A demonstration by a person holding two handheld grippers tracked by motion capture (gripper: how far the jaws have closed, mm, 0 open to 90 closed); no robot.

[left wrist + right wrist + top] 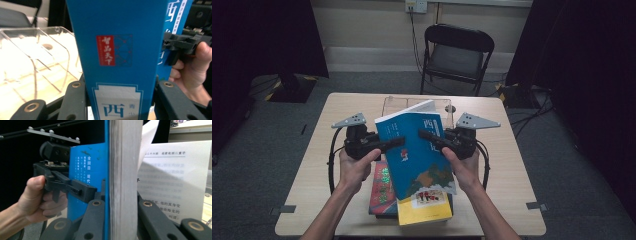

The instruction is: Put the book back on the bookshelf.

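Blue book (417, 150) lifted off stack, left claw (398, 142) clamping spine side, right claw (424, 134) clamping page edge. Next: probably stand it in clear holder (394, 106) on table (507, 165).

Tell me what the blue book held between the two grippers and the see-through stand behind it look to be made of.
Blue book: paper pages under a smooth printed card cover, probably a paperback; the right gripper view shows the stacked page edges and a loose leaf bending. Clear stand: likely acrylic or similar hard plastic, transparent and glossy, with bright glints along its curved edges.
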